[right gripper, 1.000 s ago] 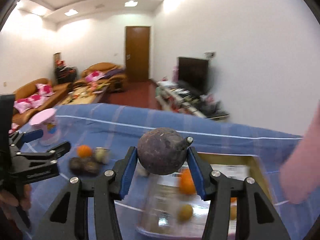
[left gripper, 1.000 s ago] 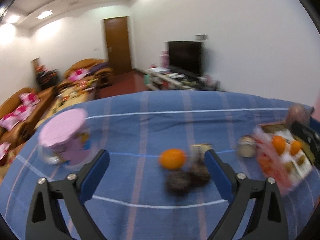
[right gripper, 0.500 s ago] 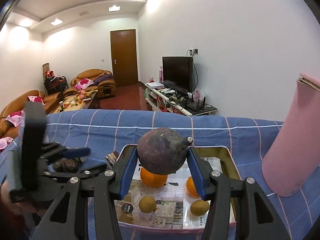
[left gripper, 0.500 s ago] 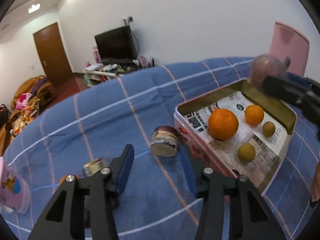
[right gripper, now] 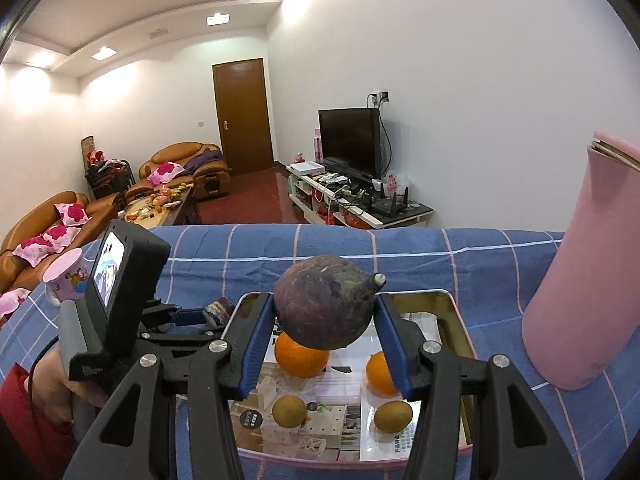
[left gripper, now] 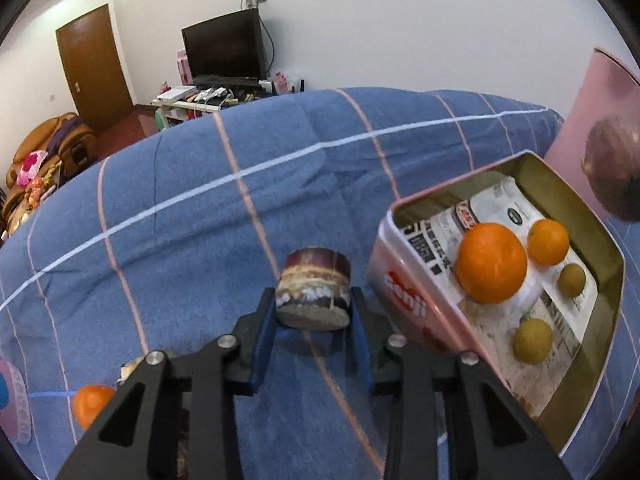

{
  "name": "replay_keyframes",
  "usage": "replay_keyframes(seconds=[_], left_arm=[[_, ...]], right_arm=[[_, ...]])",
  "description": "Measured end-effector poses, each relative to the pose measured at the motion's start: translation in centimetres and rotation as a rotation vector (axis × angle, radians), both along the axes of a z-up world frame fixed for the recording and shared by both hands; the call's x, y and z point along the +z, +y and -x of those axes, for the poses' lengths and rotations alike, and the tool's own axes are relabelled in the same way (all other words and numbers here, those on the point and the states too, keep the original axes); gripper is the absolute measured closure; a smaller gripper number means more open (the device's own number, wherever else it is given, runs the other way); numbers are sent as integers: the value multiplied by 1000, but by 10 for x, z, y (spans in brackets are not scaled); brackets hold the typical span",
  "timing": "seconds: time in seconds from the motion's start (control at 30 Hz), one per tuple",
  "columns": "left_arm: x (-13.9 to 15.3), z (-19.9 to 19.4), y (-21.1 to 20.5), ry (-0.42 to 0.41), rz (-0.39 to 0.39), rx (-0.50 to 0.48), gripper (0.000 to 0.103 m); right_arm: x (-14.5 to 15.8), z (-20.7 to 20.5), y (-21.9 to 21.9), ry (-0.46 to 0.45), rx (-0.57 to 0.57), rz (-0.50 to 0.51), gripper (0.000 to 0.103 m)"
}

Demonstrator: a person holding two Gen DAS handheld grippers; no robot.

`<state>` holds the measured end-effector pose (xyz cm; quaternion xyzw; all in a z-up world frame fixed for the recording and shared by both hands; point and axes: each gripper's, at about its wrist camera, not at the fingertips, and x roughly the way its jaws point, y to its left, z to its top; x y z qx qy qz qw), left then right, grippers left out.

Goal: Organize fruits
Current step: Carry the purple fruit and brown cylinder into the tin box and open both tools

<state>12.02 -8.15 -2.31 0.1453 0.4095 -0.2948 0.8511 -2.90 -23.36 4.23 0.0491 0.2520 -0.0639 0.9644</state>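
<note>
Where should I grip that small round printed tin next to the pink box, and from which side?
Grip the small printed tin across its curved side wall, coming from the open cloth side, away from the pink box. It's a short cylinder with flat ends. The left gripper, whose jaws have just been closing, already straddles it that way.

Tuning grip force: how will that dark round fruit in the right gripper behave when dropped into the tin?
The dark round fruit looks hard-skinned, so probably rigid. Being near-spherical, it may roll on the tin lining toward the oranges. Its stem stub might snag the right gripper.

Three oranges [left gripper: 491, 263], two small yellow-green fruits [left gripper: 532, 340], one dark round fruit [right gripper: 325, 302], one tin [left gripper: 408, 300]
</note>
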Motion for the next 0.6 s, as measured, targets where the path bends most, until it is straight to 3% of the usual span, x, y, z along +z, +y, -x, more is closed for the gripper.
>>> replay_keyframes(seconds=[0.1, 0.23, 0.37, 0.6], left_arm=[[1, 1, -2, -13, -9, 5, 67], [9, 12, -4, -105, -18, 40, 67], [24, 24, 11, -171, 63, 156, 67], [30, 62, 20, -253, 81, 318, 67]], right_arm=[[-3, -3, 2, 14, 0, -1, 50], [-5, -3, 3, 3, -14, 20, 50], [-5, 0, 5, -20, -31, 34, 50], [-7, 4, 5, -34, -41, 19, 50]])
